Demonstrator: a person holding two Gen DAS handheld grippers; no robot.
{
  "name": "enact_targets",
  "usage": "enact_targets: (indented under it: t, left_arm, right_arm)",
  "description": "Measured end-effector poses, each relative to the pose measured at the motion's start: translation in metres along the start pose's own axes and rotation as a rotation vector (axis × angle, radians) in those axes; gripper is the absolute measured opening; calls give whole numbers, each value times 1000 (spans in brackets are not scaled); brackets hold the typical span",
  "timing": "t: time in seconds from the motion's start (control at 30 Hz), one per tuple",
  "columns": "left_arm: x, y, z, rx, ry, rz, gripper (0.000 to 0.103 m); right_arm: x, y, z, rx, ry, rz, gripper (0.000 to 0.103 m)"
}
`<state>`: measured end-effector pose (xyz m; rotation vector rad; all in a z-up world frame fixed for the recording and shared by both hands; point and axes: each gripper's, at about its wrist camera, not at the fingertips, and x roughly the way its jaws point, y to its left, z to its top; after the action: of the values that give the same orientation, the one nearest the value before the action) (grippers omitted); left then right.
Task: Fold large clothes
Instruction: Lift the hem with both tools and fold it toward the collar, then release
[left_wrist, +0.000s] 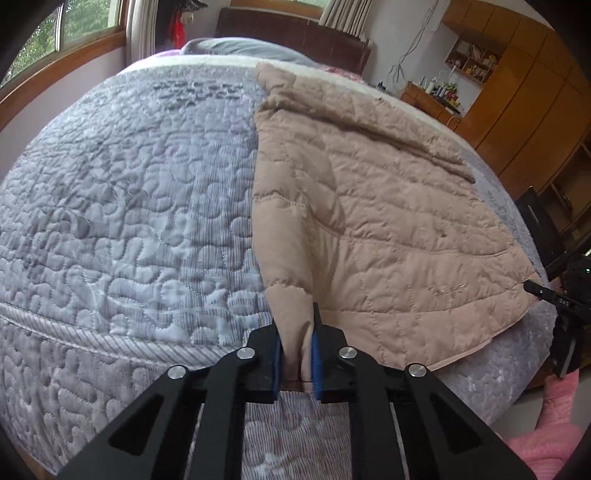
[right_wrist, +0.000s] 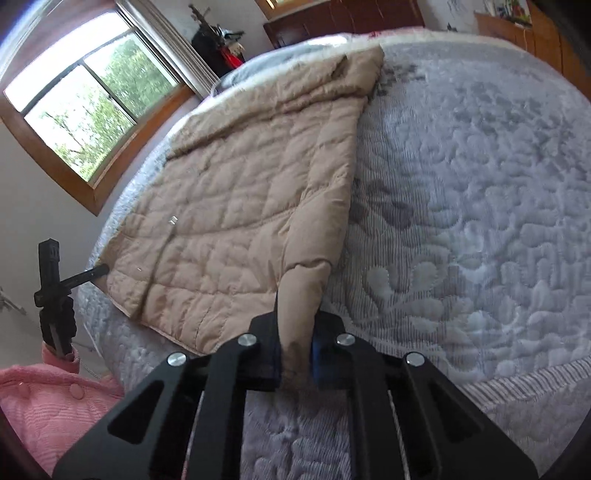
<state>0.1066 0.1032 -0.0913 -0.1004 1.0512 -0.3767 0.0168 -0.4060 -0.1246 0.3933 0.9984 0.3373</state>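
A beige quilted padded coat (left_wrist: 388, 206) lies spread flat on the bed, its far end toward the headboard. My left gripper (left_wrist: 297, 354) is shut on the near left corner of the coat, a bunched strip of beige fabric pinched between the blue pads. In the right wrist view the same coat (right_wrist: 240, 206) stretches away to the left. My right gripper (right_wrist: 295, 350) is shut on its near right corner, a rolled beige end squeezed between the pads. Each view shows the other gripper at the frame's edge.
A pale lilac quilted bedspread (left_wrist: 129, 206) covers the bed (right_wrist: 480, 221). Wooden wardrobes and shelves (left_wrist: 517, 92) stand at the right, a window (right_wrist: 85, 110) at the left. A pink fleecy sleeve (right_wrist: 40, 398) of the person shows near the bed's front edge.
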Motion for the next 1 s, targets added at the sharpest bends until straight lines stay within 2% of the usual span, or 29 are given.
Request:
enact_targets:
  t: [0.1,0.2,0.33,0.47,0.57,0.7,0.83,1.0]
  left_arm:
    - [-16,-6,-10,22,6,-25,12]
    - [-17,-9,-21,49,21,-9,13]
    - [20,2,-29,20,102,26,13]
    - [24,-1,-27,38,90,31,13]
    - [9,1,-19,21,60,-21,12]
    - [-22,-6,10,34,-52,-113,12]
    - [-40,-22,58,88,-149,-96,12]
    - [-28,-25,126,83,-199,-66,12]
  right_arm:
    - [-14,2,-8,-3,-16,1,9]
    - [-17,4,-21,-4,-18,-8,9]
    - [8,-8,-34,42,34,-39,9]
    - [14,-17,-36,74,37,-23,9]
    - [2,-12,-29,62,12,-19,9]
    - [-23,1,-2,17,-51,14,8]
    - [-43,19,43,-53,-100,-1,8]
    - [-43,21,120,-68,-111,-1,8]
